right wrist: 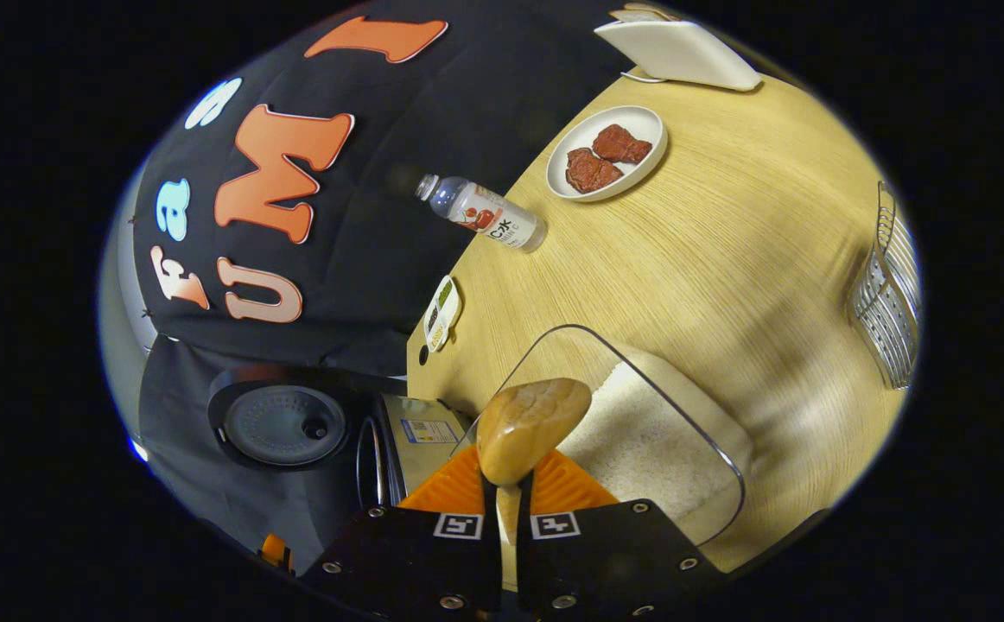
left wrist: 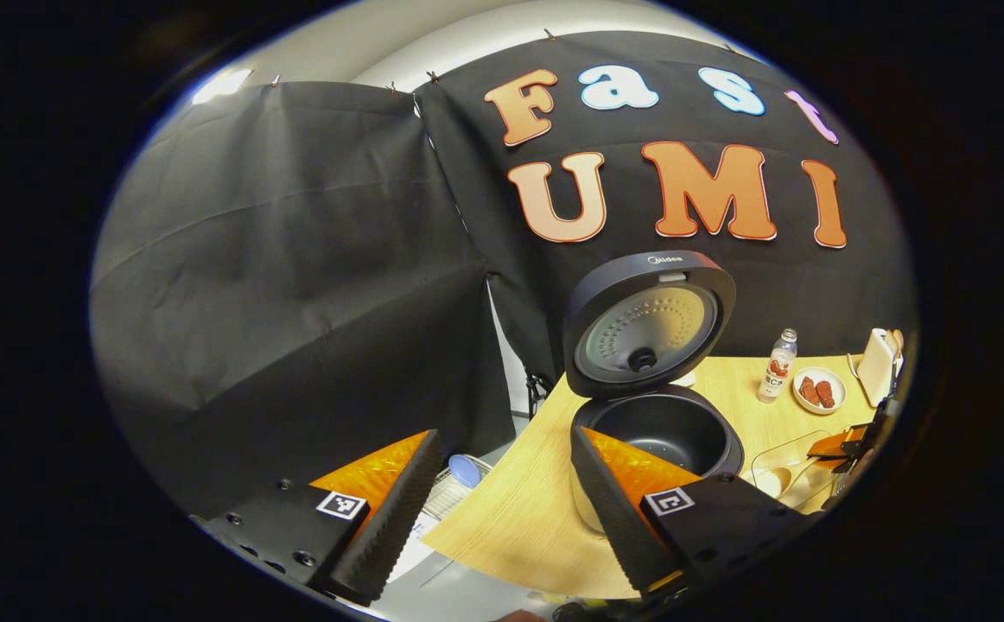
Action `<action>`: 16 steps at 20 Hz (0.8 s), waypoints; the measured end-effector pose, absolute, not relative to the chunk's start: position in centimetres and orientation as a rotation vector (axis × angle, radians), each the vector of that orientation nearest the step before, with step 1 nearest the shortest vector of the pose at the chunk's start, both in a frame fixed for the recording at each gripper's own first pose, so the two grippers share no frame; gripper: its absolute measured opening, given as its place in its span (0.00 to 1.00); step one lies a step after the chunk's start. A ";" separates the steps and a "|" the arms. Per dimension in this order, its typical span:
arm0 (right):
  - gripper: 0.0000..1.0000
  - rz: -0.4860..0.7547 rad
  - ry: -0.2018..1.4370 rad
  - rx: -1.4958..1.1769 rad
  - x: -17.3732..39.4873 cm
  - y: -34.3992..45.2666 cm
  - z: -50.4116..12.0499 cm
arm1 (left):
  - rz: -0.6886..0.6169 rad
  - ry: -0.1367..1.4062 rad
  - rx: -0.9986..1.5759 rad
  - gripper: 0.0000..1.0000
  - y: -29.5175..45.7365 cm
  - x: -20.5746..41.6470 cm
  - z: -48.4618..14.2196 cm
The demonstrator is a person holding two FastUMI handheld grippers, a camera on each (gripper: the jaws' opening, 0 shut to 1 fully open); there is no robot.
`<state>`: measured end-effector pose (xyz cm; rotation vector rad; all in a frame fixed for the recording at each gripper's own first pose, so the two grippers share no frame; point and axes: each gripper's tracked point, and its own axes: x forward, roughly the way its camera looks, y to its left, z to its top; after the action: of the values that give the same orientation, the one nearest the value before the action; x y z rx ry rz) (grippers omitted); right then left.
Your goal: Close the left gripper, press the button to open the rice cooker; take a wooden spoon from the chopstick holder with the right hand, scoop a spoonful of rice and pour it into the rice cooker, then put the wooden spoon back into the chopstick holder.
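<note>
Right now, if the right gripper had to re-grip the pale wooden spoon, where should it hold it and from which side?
On the narrow handle just behind the bowl of the pale wooden spoon, where the right gripper clamps it now. Come in from the handle end, along its length: the rounded bowl would likely slip, and it points toward the clear rice container.

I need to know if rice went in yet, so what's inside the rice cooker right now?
In the left gripper view the rice cooker stands open, and its dark inner pot looks bare where visible. The left gripper covers the pot's near side, so rice there cannot be ruled out.
</note>
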<state>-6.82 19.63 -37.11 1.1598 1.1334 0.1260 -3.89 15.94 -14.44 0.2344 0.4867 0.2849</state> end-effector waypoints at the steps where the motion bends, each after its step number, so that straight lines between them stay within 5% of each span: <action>1: 0.06 0.119 1.122 1.188 -6.5 19.2 -37.0 | 0.284 0.488 0.239 1.00 15.9 -3.9 -14.4; 16: 0.06 0.141 1.015 1.561 -4.1 14.7 -30.4 | 0.223 0.431 0.216 1.00 13.1 -1.8 -13.8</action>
<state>-4.06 14.72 -30.38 1.5615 1.0149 0.1412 -1.79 13.13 -13.79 0.2160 0.4311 0.2235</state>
